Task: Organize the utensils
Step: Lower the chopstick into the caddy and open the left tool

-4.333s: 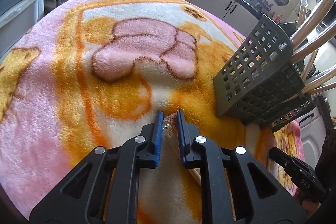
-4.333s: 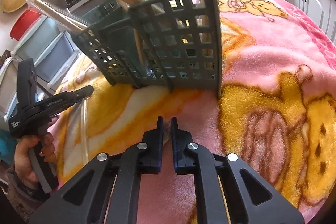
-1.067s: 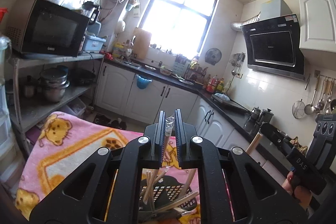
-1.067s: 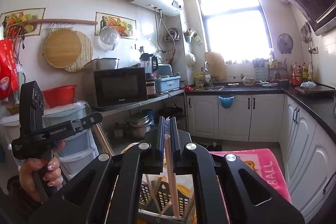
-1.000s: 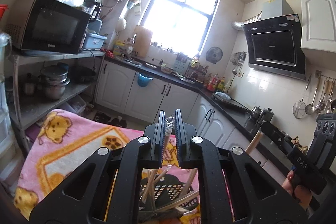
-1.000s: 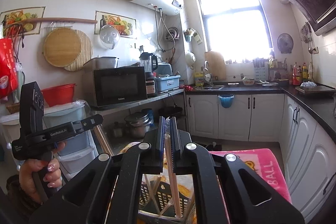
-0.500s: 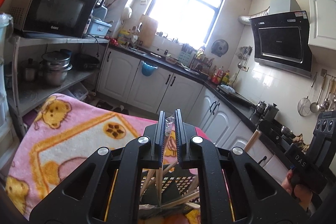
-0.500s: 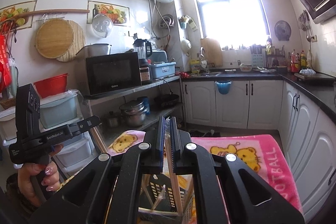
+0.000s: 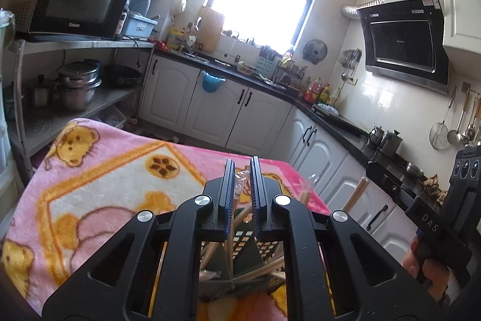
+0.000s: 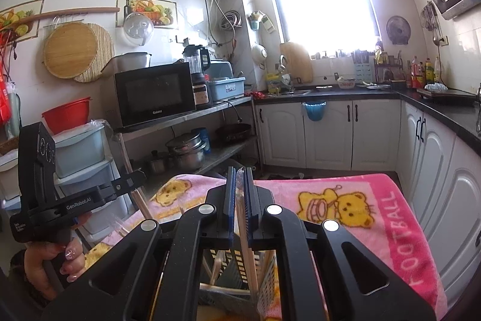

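Note:
My left gripper [image 9: 241,179] is shut on a plastic-wrapped pair of wooden chopsticks [image 9: 239,188] that hangs down into a dark green slotted utensil basket [image 9: 245,245] below it. Several wrapped chopsticks lean in that basket. My right gripper [image 10: 239,182] is likewise shut on a wrapped pair of chopsticks [image 10: 246,233] pointing down into the same basket [image 10: 237,266]. Each gripper shows in the other's view: the right gripper [image 9: 371,169] at the right edge, the left gripper [image 10: 136,177] at the left, held by a hand [image 10: 45,266].
The basket stands on a pink and orange bear blanket [image 9: 105,170] over a table. A metal shelf with a microwave [image 10: 156,94] and pots [image 9: 75,83] is on the left. White cabinets [image 10: 324,134] run along the back and right.
Both grippers have sunk toward the basket with their chopsticks still gripped. Both views have tipped down, so more of the blanket and basket shows.

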`<state>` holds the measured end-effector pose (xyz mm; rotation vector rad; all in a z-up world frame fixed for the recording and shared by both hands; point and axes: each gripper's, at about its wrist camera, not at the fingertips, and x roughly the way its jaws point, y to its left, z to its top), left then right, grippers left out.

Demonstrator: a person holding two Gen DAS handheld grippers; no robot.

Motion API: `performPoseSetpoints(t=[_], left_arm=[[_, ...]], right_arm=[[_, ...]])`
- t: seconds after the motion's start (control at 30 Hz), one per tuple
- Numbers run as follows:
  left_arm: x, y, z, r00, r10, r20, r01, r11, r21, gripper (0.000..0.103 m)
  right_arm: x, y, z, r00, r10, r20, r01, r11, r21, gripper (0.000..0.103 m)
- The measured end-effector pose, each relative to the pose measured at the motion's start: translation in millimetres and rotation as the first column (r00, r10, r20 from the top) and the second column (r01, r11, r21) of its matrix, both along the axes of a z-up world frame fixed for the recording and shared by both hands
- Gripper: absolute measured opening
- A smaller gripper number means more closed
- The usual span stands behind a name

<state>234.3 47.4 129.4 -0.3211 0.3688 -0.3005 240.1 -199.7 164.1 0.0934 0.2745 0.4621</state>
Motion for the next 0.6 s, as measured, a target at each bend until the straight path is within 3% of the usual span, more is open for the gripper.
performPoseSetpoints(t=[0.6], left_arm=[[-18.5, -6.1, -18.1, 0.998, 0.004, -0.058, -0.002, 1.000, 0.029, 0.007]], right_arm=[[-20.1, -15.2, -23.7, 0.997, -0.006, -0.074, 0.007, 1.000, 0.014, 0.007]])
